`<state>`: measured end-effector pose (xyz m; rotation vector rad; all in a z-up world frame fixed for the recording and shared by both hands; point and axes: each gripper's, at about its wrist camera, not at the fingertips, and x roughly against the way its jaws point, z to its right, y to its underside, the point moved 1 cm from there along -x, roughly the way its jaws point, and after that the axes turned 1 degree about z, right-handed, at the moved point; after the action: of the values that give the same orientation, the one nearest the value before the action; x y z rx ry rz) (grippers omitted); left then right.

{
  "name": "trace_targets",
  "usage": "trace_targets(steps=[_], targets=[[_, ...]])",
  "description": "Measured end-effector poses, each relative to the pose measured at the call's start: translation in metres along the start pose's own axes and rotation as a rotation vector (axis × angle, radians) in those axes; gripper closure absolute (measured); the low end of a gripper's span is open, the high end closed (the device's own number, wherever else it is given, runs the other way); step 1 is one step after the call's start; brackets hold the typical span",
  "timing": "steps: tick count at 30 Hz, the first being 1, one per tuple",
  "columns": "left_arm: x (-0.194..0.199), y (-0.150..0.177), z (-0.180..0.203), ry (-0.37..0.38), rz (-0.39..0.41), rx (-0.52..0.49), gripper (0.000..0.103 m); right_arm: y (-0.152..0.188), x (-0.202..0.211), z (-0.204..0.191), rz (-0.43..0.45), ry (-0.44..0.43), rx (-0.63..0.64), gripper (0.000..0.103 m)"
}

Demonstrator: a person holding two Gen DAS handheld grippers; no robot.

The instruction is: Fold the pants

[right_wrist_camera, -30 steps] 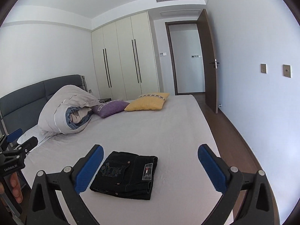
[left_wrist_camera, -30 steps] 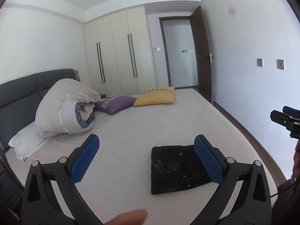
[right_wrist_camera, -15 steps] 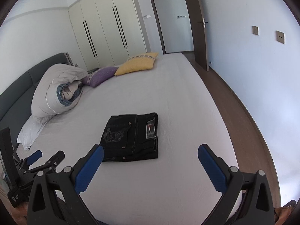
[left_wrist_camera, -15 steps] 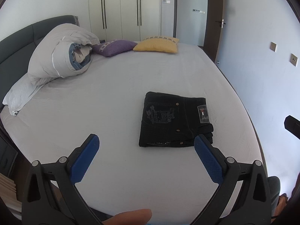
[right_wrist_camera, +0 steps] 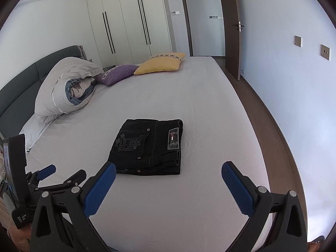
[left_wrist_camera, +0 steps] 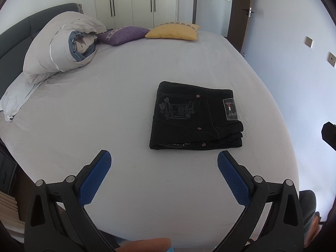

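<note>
Black pants (left_wrist_camera: 195, 117) lie folded into a compact rectangle on the grey bed sheet (left_wrist_camera: 105, 109), back pocket embroidery and label patch facing up. They also show in the right wrist view (right_wrist_camera: 149, 147). My left gripper (left_wrist_camera: 163, 163) is open and empty, held above the bed just short of the pants' near edge. My right gripper (right_wrist_camera: 168, 174) is open and empty, also above the bed near the pants' front edge. The left gripper also shows at the lower left of the right wrist view (right_wrist_camera: 63, 174).
A rolled grey duvet (left_wrist_camera: 63, 46) on a white pillow (left_wrist_camera: 16, 96) lies by the dark headboard. A purple cushion (left_wrist_camera: 124, 34) and a yellow cushion (left_wrist_camera: 174, 31) lie at the far side. Wardrobes and an open door (right_wrist_camera: 233, 27) stand behind. Wooden floor (right_wrist_camera: 273, 136) runs along the right.
Both grippers have risen and tilted down toward the bed, so the folded pants sit higher and more central in both views. The pants have not moved. Both grippers stay open.
</note>
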<state>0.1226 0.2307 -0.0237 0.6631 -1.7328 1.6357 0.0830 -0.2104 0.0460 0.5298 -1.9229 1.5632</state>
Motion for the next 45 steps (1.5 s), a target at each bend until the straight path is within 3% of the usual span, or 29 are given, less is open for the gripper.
trace_targets(steps=[45], targets=[[0.0007, 0.0025, 0.0040, -0.015, -0.005, 0.008, 0.000, 0.0093, -0.0068, -0.0028, -0.027, -0.014, 0.009, 0.000]])
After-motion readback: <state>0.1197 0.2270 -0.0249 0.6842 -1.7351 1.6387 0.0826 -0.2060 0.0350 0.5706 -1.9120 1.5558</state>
